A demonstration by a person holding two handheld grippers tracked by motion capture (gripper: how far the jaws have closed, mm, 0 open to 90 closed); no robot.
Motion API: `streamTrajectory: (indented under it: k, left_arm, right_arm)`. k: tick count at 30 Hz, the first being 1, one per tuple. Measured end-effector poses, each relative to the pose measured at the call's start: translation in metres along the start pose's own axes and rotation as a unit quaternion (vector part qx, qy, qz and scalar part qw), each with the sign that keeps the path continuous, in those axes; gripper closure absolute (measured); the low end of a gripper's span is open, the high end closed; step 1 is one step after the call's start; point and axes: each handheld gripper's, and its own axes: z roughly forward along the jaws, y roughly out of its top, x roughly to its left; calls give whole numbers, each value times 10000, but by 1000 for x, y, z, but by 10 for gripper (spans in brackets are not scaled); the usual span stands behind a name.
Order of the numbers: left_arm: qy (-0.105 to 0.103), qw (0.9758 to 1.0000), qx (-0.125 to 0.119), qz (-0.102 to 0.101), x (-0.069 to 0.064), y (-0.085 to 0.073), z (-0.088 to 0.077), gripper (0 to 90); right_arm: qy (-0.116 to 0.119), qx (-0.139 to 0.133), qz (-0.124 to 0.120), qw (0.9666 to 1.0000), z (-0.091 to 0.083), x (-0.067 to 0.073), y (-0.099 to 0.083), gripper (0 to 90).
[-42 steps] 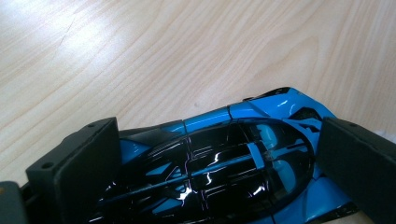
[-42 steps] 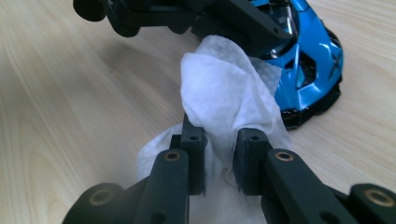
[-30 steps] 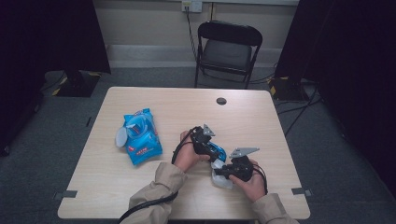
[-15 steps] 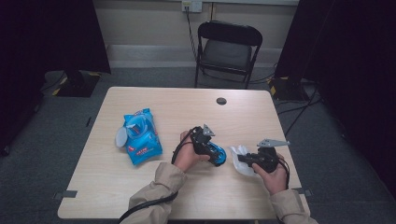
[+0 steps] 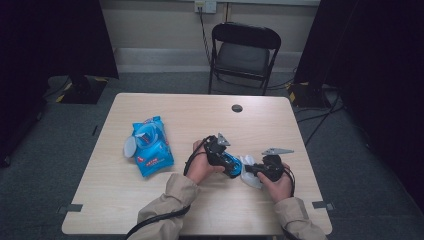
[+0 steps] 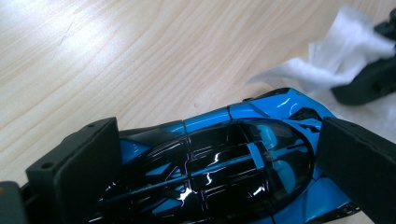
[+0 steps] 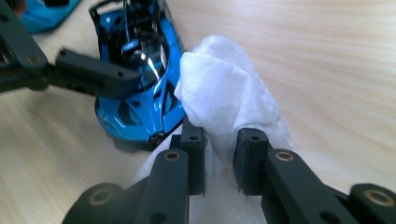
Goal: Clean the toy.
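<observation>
- Table (image 5: 150, 215): pale wood top, carrying everything listed below; a small dark disc (image 5: 237, 108) lies near its far edge, well apart from the work.
- Wipe packet (image 5: 151, 146): blue soft pack, left of centre, its lid flap standing open; judged to be where the wipe came from, so the fetching step counts as done.
- Left gripper (image 5: 223, 156): held in the person's left hand near the middle of the table, jaws clamped across the body of the toy car, one pad at each side, as its own view shows; it serves as the holder.
- Right gripper (image 5: 253, 171): held in the person's right hand, jaws pinched tight on a bunched fold of the wipe.
- Toy car (image 6: 233, 163): glossy blue with a dark canopy, resting on the table between the left gripper's pads.
- Wipe (image 7: 224, 100): white, crumpled, its free end lying against the car's blue flank at one end.
- Progress, as judged: the car is secured and the wipe is in contact, so cleaning is underway; how much of the body is already wiped cannot be told, and the canopy and far side appear left to do.
</observation>
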Motion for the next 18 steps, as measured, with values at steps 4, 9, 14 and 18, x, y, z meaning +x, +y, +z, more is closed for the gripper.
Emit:
streamTrajectory:
  k: [4, 9, 14, 18]
  left_arm:
    - [3, 10000, -19, -3, 0, -1, 0, 0]
    - [5, 10000, -17, -3, 0, 0, 0, 0]
    - [6, 10000, -6, -2, 0, 0, 0, 0]
    - [7, 10000, -10, -4, 0, 0, 0, 0]
  right_arm:
    - [121, 42, -56, 9999, 2, 5, -1, 768]
    - [274, 70, -130, 9995, 0, 11, -5, 768]
    - [453, 102, -157, 9988, -3, 16, -11, 769]
    - [575, 171, -255, 9979, -3, 24, -14, 770]
